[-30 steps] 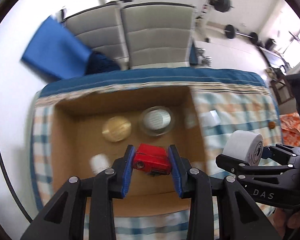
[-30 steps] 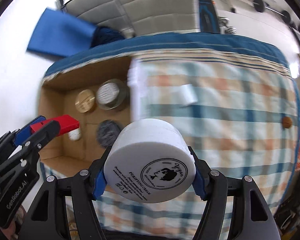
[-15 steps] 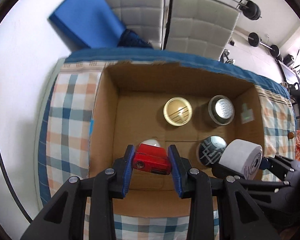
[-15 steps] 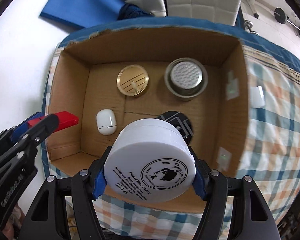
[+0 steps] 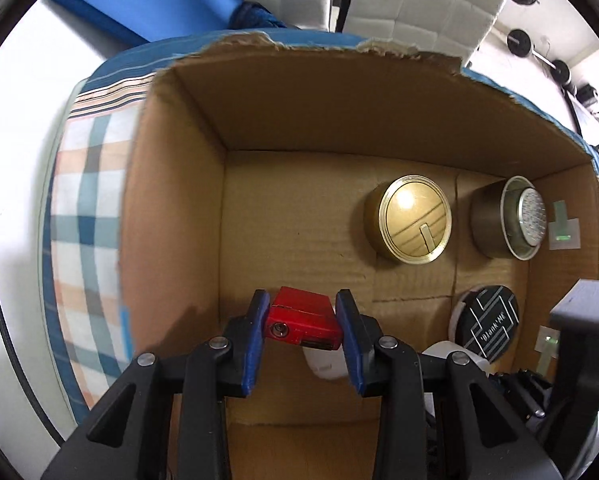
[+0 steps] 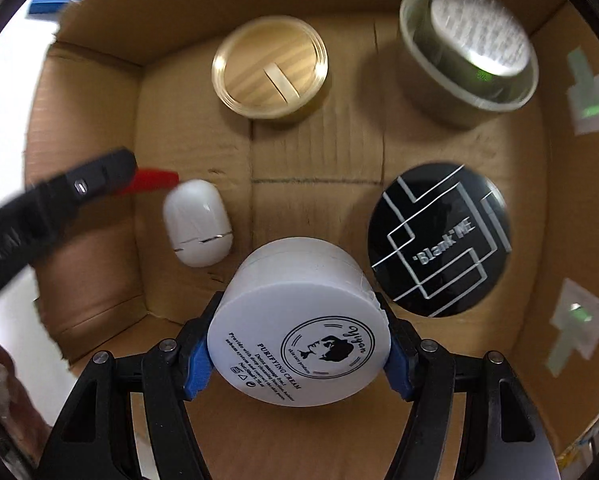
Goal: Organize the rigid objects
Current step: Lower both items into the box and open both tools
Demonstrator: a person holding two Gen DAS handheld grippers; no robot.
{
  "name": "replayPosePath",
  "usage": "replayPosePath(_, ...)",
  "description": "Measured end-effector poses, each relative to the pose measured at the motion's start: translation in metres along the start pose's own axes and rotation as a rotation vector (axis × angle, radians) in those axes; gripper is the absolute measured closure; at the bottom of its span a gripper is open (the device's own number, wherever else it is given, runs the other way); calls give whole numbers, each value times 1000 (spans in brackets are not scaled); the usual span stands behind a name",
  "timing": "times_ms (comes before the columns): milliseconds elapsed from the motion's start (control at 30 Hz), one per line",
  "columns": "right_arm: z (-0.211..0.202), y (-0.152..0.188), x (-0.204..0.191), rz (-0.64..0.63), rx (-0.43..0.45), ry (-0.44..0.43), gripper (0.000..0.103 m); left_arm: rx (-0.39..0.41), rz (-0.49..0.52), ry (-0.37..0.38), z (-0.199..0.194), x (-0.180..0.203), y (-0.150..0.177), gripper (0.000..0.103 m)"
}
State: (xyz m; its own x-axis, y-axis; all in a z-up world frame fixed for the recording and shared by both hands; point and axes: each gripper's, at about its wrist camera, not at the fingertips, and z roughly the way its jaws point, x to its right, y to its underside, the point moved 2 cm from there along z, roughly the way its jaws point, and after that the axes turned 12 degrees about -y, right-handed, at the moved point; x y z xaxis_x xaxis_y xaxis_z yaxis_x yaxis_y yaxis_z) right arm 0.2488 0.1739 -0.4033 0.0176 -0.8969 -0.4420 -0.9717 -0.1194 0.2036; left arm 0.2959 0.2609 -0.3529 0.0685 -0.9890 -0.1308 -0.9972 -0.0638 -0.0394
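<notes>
Cardboard box (image 5: 171, 216) on checked cloth (image 5: 83, 184), holding four items. Left gripper (image 5: 302, 322) clamps red case (image 5: 303, 318); right gripper (image 6: 295, 344) clamps white jar (image 6: 299, 324), both above the floor. Each wants lowering onto bare cardboard, clear of white pod (image 6: 197, 228) and black tin (image 6: 439, 240), before release.

Cardboard box (image 5: 171, 200): matt, corrugated, far rim torn ragged; gold tin (image 6: 270, 72): brushed metal sheen; black lid (image 6: 439, 240): glossy; white cream jar (image 6: 299, 344): smooth matt plastic; red lighter (image 5: 301, 322): glossy; checked cloth (image 5: 87, 208): woven.
</notes>
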Motion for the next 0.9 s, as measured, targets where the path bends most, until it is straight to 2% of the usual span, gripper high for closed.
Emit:
replayPosePath(167,12,-4,7,52,24,49,32,-8,12,-1,11,3,-8,71)
replayPosePath(300,12,-5,8,99,70,141,32,-3,27,-13,10,7,-14,71)
replayPosePath(567,10,-10,20,149,67,125,30,-48,17,-25,17,7,-22,71)
replayPosePath(633,9,-10,22,150,59,100,27,-70,-16,6,17,2,-29,64)
replayPosePath(700,1,-10,32,154,54,72,26,-80,-50,52,13,-3,-29,63)
replayPosePath(767,-2,-9,34,145,46,69,23,-84,-54,43,9,-4,-29,63)
replayPosePath(833,-8,-6,36,132,49,73,20,-70,-58,42,3,-4,-27,55)
replayPosePath(900,-16,-1,36,118,55,75,19,-52,-66,42,-6,-3,-24,37)
